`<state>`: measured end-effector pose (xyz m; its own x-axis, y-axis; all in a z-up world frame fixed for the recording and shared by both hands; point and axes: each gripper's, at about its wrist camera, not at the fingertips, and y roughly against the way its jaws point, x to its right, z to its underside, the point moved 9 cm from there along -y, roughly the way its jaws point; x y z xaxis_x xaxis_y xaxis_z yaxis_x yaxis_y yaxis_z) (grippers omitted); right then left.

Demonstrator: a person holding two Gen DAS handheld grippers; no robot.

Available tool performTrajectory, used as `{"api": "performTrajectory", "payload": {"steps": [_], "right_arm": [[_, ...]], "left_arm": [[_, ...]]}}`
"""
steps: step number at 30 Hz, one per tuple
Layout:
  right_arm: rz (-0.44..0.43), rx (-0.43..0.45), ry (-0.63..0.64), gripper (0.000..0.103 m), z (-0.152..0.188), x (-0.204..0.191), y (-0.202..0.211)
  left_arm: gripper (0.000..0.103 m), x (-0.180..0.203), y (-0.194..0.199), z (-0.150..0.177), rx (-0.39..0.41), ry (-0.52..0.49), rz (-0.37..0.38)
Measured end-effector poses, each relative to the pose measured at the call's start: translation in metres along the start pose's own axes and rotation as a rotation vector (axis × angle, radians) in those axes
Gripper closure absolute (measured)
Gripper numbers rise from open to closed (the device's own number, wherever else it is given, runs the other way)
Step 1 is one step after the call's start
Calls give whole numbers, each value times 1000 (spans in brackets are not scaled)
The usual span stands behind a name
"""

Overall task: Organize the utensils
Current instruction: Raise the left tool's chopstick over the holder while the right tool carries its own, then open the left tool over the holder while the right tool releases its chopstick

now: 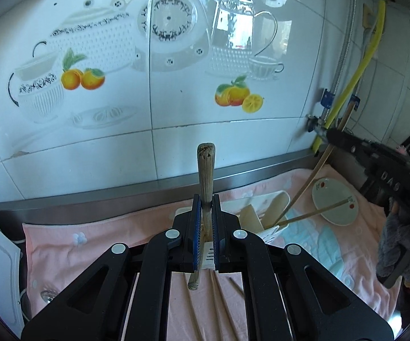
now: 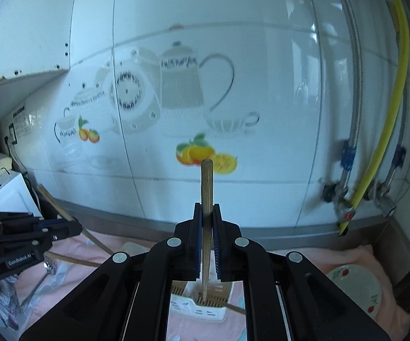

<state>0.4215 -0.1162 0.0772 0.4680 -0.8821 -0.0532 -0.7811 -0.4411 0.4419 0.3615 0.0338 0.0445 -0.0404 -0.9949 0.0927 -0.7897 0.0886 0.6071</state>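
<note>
My left gripper is shut on a thick wooden handle that stands up between its blue pads; its lower end shows below the jaws. Just ahead and to the right stands the white utensil holder with wooden spatulas in it. In the right wrist view my right gripper is shut on a thin wooden chopstick. The chopstick's lower tip hangs over the slotted holder. The left gripper appears at the left there, the right gripper at the right in the left wrist view.
A pink towel covers the counter, with loose chopsticks lying near me. A white plate lies right of the holder, with a chopstick leaning over it. A metal spoon lies at the left. The tiled wall and a yellow hose stand behind.
</note>
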Motion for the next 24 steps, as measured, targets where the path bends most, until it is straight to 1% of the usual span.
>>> {"api": "performTrajectory", "payload": {"steps": [12, 19, 21, 23, 24], "right_arm": [[5, -88, 0, 96, 43, 4, -28], [8, -98, 6, 94, 46, 5, -27], [13, -92, 5, 90, 44, 7, -24], [19, -82, 8, 84, 42, 8, -20], [25, -77, 12, 82, 40, 9, -18]], "left_arm": [[96, -3, -17, 9, -49, 3, -8], [94, -7, -24, 11, -62, 5, -28], [93, -8, -23, 10, -56, 11, -27], [84, -9, -20, 9, -48, 16, -23], [75, -9, -18, 8, -42, 17, -30]]}}
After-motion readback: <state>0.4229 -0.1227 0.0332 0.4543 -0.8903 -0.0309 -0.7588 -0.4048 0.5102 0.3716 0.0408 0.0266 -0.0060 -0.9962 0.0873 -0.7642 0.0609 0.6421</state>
